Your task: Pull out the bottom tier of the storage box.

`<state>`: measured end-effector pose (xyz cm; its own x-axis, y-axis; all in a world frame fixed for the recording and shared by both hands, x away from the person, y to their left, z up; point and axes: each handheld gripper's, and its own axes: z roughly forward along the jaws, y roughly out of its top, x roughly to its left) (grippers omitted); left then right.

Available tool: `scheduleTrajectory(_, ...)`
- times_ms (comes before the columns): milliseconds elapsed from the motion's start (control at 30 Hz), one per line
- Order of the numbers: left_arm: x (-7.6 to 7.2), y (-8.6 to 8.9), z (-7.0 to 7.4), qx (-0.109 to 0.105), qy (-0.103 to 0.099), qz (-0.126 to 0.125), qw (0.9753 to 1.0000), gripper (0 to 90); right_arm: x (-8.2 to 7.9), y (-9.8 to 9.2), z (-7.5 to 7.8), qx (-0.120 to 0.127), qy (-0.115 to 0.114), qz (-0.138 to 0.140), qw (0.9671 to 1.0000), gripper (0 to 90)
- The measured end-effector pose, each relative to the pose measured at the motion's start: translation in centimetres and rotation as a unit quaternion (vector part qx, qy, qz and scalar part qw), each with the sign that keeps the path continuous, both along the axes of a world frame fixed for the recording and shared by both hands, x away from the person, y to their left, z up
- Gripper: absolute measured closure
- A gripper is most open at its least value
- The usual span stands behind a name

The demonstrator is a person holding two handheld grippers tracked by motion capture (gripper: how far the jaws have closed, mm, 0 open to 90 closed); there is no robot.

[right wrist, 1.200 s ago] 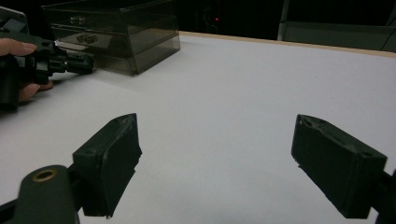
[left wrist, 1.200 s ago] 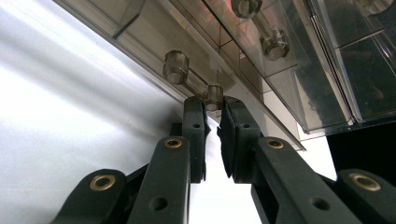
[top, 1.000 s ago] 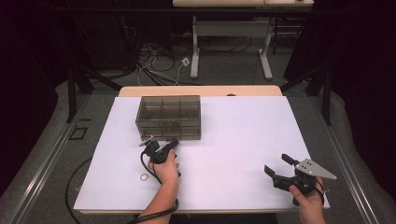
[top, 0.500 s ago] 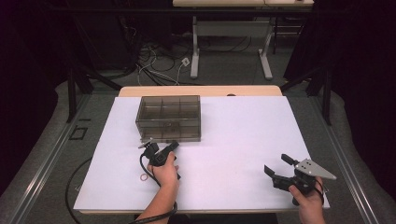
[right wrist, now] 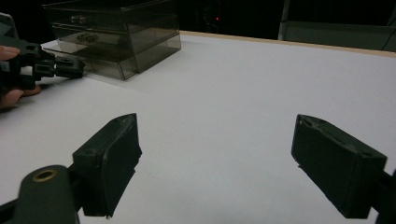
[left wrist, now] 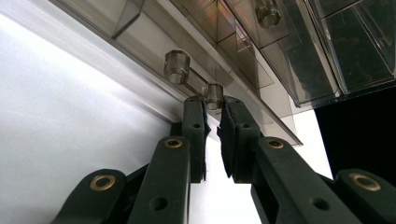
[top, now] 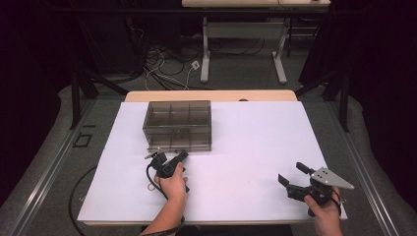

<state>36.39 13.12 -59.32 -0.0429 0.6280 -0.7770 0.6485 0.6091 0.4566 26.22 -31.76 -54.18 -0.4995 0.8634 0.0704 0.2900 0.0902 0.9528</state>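
**benchlurker:** so where's the drawer box sitting relative to your grippers, and which one's doing the work?

**me:** The smoky clear plastic drawer organiser (top: 177, 125) is toward the back-left of my white-covered table (top: 255, 147), drawers facing me. My left gripper (top: 166, 160) is right up against its front, low down. My right gripper (top: 294, 178) is well apart, off by the near-right corner, so the left one's the nearer by a mile.

**benchlurker:** is the left one actually on anything?

**me:** From the left gripper view, the jaws are narrowed to a slim gap and the tips sit at the small clear round knob (left wrist: 215, 94) on the bottom drawer's handle; a second knob (left wrist: 177, 66) sits beside it on the same little bar. The knob looks to be right at the tips, touching or nearly so, but I can't tell if it's properly pinched yet. The right one's jaws stand wide with nothing between them, just bare table, as its own view shows.

**benchlurker:** so which way does it need to go?

**me:** My guess: the handle bar runs along the drawer front, across my gripper's line, and the drawer slides toward me. So close on the knob, then pull straight back along my forearm, not sideways.
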Motion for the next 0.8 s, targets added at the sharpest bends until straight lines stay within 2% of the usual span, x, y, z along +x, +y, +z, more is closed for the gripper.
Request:
scheduleTrajectory(367, -0.43, 0.12, -0.09, -0.003, -0.002, -0.004, 1.0, 80.8, -0.03, 0.04, -0.01, -0.001, 0.003, 0.001, 1.0, 14.7)
scheduleTrajectory(567, -0.38, 0.23, 0.03, -0.003, 0.003, -0.011, 0.9999, 80.5, 0.03, 0.04, -0.03, -0.001, 0.002, 0.003, 1.0, 14.7)
scheduleTrajectory(800, -0.37, 0.12, 0.31, 0.0, 0.005, -0.015, 0.9999, 75.2, -0.01, 0.02, -0.03, -0.001, 0.003, 0.0, 1.0, 14.7)
